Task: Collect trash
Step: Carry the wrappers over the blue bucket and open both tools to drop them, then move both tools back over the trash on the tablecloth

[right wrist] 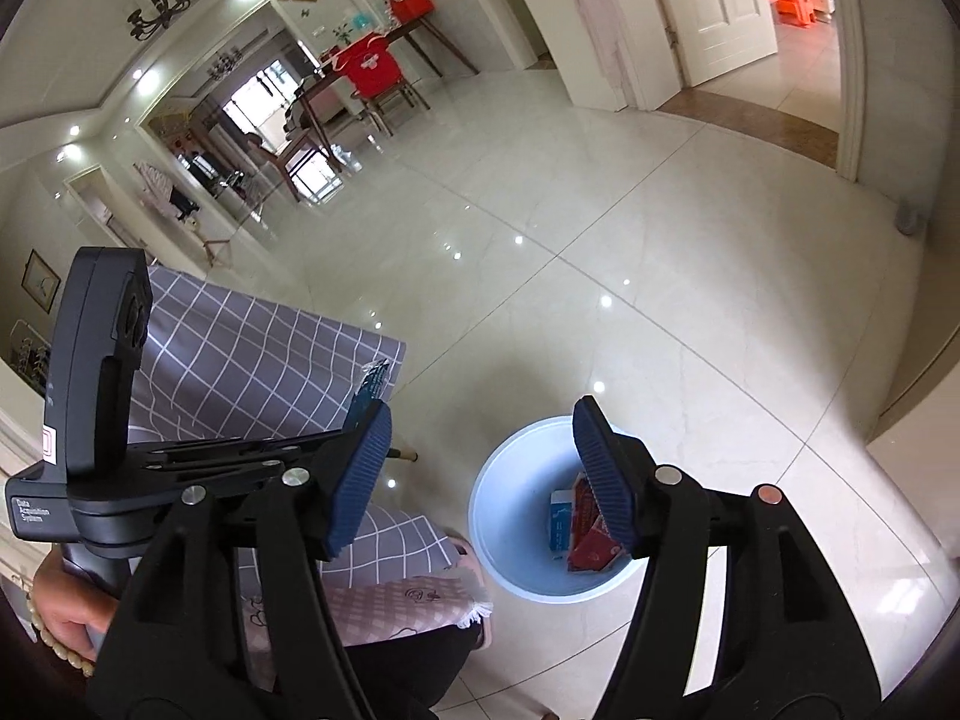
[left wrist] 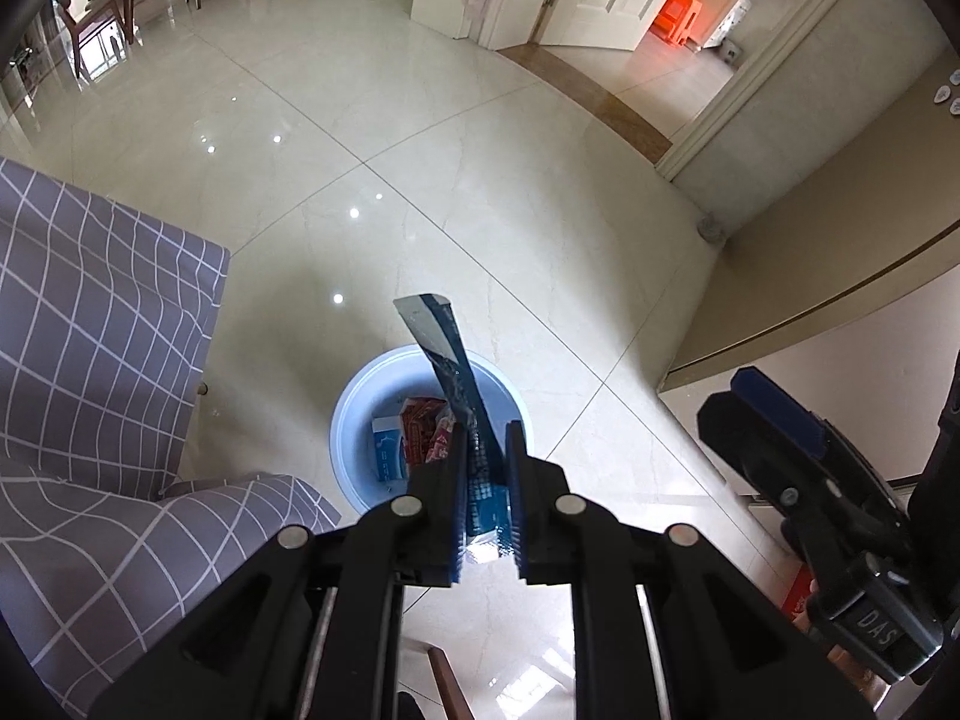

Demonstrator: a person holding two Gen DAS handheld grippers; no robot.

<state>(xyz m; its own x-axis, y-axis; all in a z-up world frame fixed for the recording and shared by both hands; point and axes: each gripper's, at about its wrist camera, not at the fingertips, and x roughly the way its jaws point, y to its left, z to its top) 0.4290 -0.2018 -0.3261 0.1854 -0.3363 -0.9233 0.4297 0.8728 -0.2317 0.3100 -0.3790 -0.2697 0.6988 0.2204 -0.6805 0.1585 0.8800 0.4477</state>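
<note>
My left gripper (left wrist: 486, 438) is shut on a long blue snack wrapper (left wrist: 447, 354), which sticks up past its fingertips. Straight below stands a pale blue bin (left wrist: 354, 414) on the floor, holding a red packet (left wrist: 420, 426) and a blue-and-white box (left wrist: 390, 450). In the right wrist view my right gripper (right wrist: 483, 420) is open with nothing between its blue pads. It hangs over the near-left side of the bin (right wrist: 510, 462), where the red packet (right wrist: 591, 540) and the box (right wrist: 561, 516) show. The wrapper's tip (right wrist: 371, 381) pokes out behind its left finger.
A chair with a grey checked cover (left wrist: 90, 300) stands just left of the bin. Glossy cream floor tiles (left wrist: 480, 180) stretch away to a doorway and a dining table with red-backed chairs (right wrist: 372, 69). A beige wall base (left wrist: 840, 300) runs along the right. A hand (right wrist: 66, 618) grips the left tool.
</note>
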